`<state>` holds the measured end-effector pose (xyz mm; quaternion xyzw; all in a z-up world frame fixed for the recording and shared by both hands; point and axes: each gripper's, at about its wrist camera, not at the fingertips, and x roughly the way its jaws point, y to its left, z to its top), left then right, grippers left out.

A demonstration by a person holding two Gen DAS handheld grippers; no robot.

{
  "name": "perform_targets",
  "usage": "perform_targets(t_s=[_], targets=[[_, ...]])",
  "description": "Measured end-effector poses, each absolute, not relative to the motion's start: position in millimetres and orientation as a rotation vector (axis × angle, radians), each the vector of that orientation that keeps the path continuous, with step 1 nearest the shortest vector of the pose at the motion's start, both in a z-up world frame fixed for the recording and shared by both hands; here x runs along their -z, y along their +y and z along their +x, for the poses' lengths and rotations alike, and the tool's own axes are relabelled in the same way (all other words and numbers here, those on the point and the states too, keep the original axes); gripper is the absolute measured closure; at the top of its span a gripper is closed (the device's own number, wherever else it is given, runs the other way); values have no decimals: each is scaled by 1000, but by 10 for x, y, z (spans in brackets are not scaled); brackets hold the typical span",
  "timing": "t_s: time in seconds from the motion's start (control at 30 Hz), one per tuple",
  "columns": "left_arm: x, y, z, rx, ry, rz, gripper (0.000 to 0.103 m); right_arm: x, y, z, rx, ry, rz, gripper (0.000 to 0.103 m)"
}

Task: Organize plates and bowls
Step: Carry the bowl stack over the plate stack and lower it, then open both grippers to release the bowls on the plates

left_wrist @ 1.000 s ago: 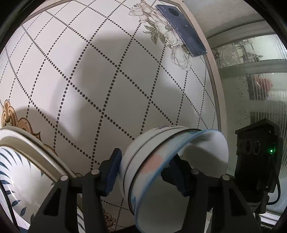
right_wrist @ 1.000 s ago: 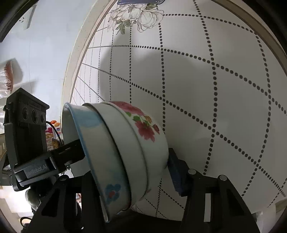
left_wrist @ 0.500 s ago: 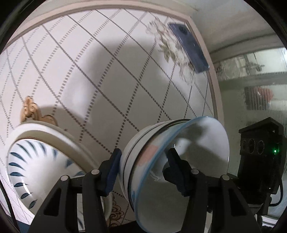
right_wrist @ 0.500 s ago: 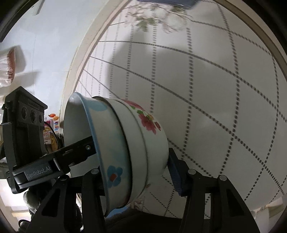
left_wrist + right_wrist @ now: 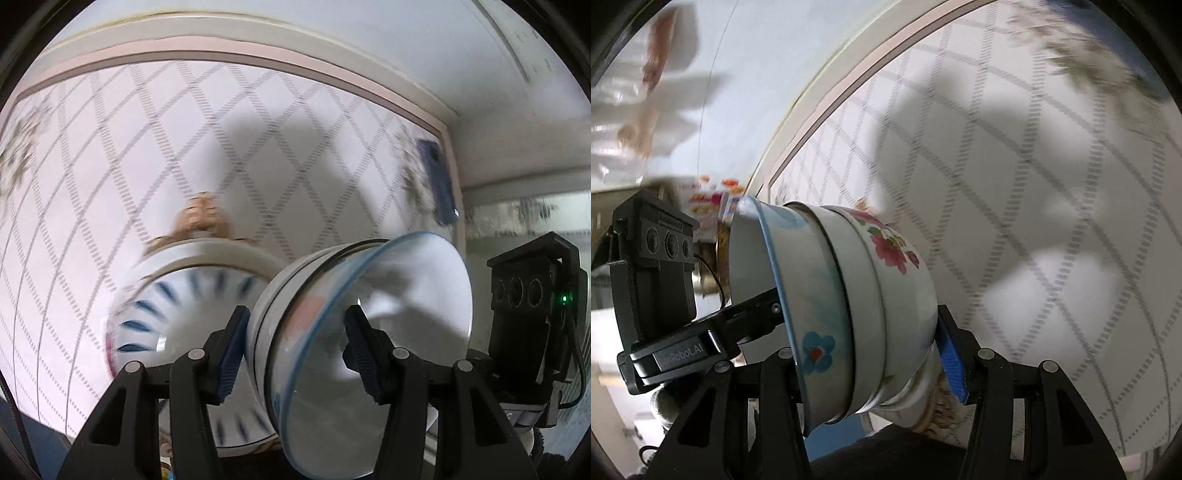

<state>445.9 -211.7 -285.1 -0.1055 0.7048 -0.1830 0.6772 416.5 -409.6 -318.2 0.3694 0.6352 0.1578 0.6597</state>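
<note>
A stack of three nested bowls (image 5: pixel 332 314) hangs tilted on its side above the table, held from opposite sides. My left gripper (image 5: pixel 295 339) is shut on its wall, one pad outside and one inside the blue-rimmed top bowl. In the right wrist view the stack of bowls (image 5: pixel 857 295) shows a flowered bottom bowl. My right gripper (image 5: pixel 868 354) is shut on it, the blue pad (image 5: pixel 951 354) pressing the base and the other finger hidden inside. A white plate with blue leaf marks (image 5: pixel 177 306) lies on the table just behind the stack.
The table (image 5: pixel 110 166) has a white cloth with dotted diamond lines and a pale raised rim. A dark blue phone (image 5: pixel 439 184) lies near its right edge. Packets and jars (image 5: pixel 709 206) stand beyond the table edge. Both views are motion-blurred.
Both grippers have risen and swung across the table with the bowl stack held between them. The blue-leaf plate has come fully into the left view and the phone has slid towards the right edge.
</note>
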Motion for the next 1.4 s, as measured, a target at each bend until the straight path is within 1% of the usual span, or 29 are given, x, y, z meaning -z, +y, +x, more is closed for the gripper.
perform_targets(t_s=[0.2,0.37,0.57,0.93,1.1,1.17,1.2,1.23,1.3,1.37,1.4], targets=[[2982,-1633,4356,317,1595,-321,52,3313,-3648,4283,-456,1503,775,49],[3092,-1431,4300,274,1594,-349,52,3455,-3377,4317,-498,1547,736,49],[3178,-1358,4320,249,1590,-369,52,3596,-3184,4356,-506,1571,720,49],[3245,-1367,4329,258,1601,-342,52,3719,-3132,4380,-487,1587,713,49],[3122,-1364,4303,193,1535,-222,52,3715,-3112,4382,-489,1601,703,49],[3051,-1334,4256,157,1505,-184,52,3679,-3097,4386,-474,1604,672,47],[3018,-1310,4232,147,1492,-177,52,3646,-3099,4383,-470,1598,662,44],[2966,-1286,4192,126,1476,-167,52,3590,-3101,4386,-459,1588,625,39],[2887,-1259,4132,103,1455,-145,52,3476,-3120,4385,-437,1560,567,34],[2772,-1254,4046,84,1427,-116,52,3341,-3142,4368,-422,1534,513,31],[2724,-1262,4016,76,1413,-106,52,3256,-3150,4347,-408,1517,476,27]])
